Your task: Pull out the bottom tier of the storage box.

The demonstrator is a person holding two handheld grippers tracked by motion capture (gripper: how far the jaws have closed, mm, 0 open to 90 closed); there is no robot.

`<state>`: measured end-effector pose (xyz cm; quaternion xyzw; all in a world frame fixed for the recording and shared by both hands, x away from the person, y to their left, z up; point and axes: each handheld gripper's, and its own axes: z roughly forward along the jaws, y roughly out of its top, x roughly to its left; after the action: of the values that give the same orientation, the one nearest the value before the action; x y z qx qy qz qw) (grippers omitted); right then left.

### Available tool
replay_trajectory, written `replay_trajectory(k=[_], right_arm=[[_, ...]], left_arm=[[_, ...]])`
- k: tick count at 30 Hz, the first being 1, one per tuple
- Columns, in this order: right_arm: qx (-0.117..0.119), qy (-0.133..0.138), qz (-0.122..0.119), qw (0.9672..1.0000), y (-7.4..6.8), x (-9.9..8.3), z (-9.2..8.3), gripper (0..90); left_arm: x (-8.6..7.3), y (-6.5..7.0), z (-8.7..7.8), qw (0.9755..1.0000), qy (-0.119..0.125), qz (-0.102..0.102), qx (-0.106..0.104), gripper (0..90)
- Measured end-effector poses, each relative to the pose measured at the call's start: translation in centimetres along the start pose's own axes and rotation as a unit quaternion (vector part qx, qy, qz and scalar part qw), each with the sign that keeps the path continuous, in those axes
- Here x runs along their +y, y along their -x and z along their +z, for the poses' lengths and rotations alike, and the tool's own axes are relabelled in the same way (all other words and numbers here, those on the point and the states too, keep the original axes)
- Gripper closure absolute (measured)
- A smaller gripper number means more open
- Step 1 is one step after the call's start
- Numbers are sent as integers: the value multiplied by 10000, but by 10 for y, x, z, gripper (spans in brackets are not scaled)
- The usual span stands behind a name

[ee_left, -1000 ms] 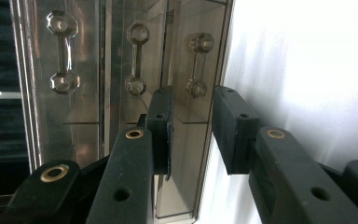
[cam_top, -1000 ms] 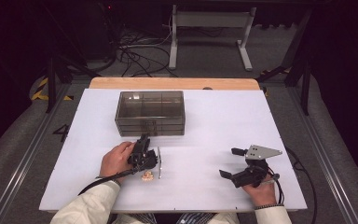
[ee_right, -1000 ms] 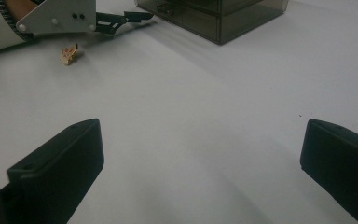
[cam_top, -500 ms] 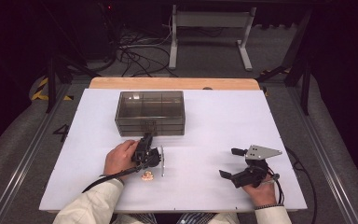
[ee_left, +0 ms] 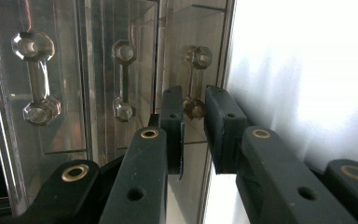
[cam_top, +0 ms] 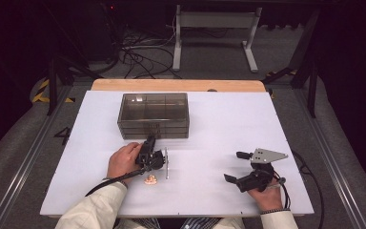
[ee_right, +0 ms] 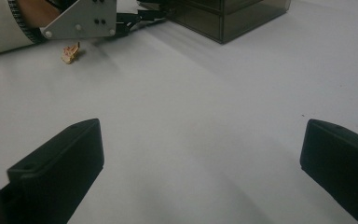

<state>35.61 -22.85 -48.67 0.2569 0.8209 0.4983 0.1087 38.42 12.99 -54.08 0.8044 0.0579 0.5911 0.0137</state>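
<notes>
Table (cam_top: 209, 200), white-topped, carried everything, with a strip of bare wood along its far edge and dark floor, cables and a metal stand beyond. The drawer box (cam_top: 153, 114), smoky clear plastic, stood toward the far left of the table and serves here as the landmark. Broad bare white surface lay to the right of the box and between the two hands, with nothing in the way there.

Just in front of the box, the left gripper (cam_top: 151, 143) pointed at its front face. In the left gripper view, the left gripper (ee_left: 194, 114) had its jaws drawn close on either side of the lower knob of one drawer handle (ee_left: 195, 81); the jaws had just been closing, and whether the pads already pressed the handle could not be told. Two more handles sat alongside.

Well to the right of the box and nearer the person, the right gripper (cam_top: 233, 167) lay with its jaws wide apart, holding nothing.

Nearest the person, a small orange piece (cam_top: 150, 180) lay on the table just behind the left gripper.
</notes>
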Motion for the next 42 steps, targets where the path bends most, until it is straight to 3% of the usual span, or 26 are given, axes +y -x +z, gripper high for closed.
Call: replay_trajectory(k=[21,36,42], right_arm=[[6,24,1,10000,0,0,0,1],[-3,11,0,10000,0,0,0,1],[-13,-7,-7,10000,0,0,1,1]], left_arm=[[-1,-3,-4,10000,-31,-55,-66,792],[-1,-4,-20,9997,-37,-119,-203,791],[-1,-3,-26,9988,29,-175,-467,773]])
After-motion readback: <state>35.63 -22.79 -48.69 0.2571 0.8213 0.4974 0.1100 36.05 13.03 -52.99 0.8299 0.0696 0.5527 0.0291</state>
